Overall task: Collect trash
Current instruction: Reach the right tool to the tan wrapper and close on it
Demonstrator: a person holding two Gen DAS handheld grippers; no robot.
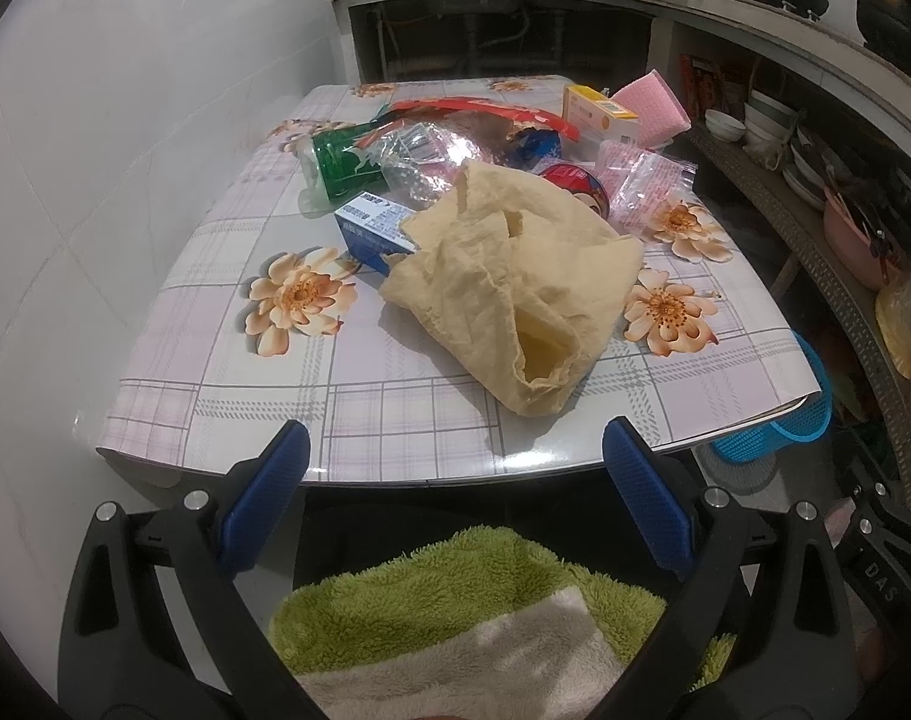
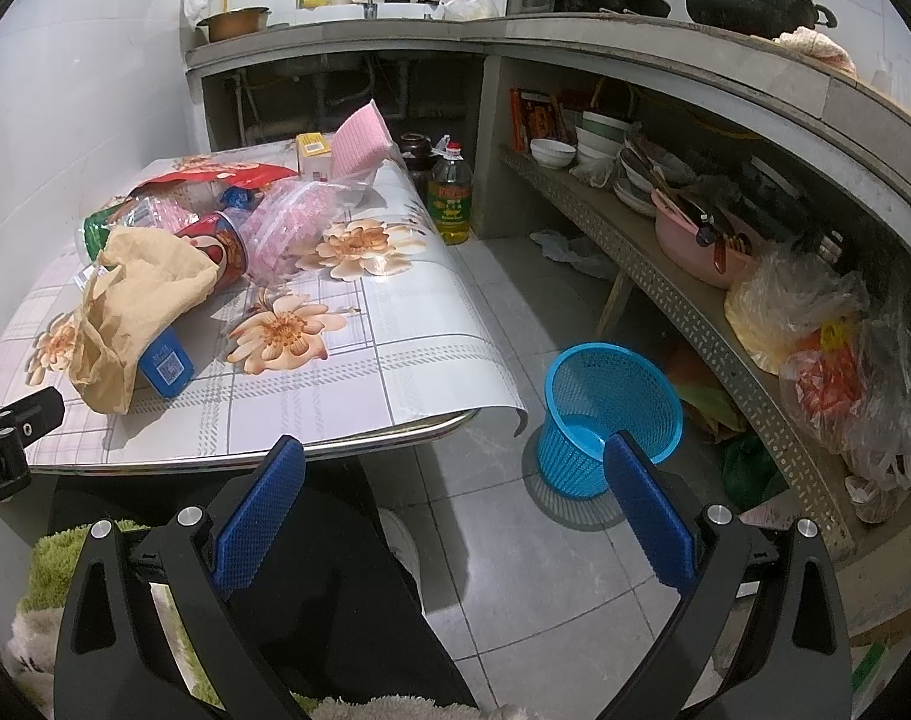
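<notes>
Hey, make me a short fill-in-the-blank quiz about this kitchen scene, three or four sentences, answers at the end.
1. The blue mesh plastic basket stands on the ____, beside the table.
2. The crumpled tan paper bag partly covers a ____-and-white cardboard box.
3. The left gripper and the right gripper both have their jaws ____.
4. The flat pink sponge lies at the table's far edge beside a ____ cardboard box.

Answers: floor; blue; open; yellow

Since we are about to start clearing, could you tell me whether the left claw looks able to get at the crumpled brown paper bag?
Probably yes: the left claw is open, and the brown paper bag lies uncovered nearest it.
</notes>
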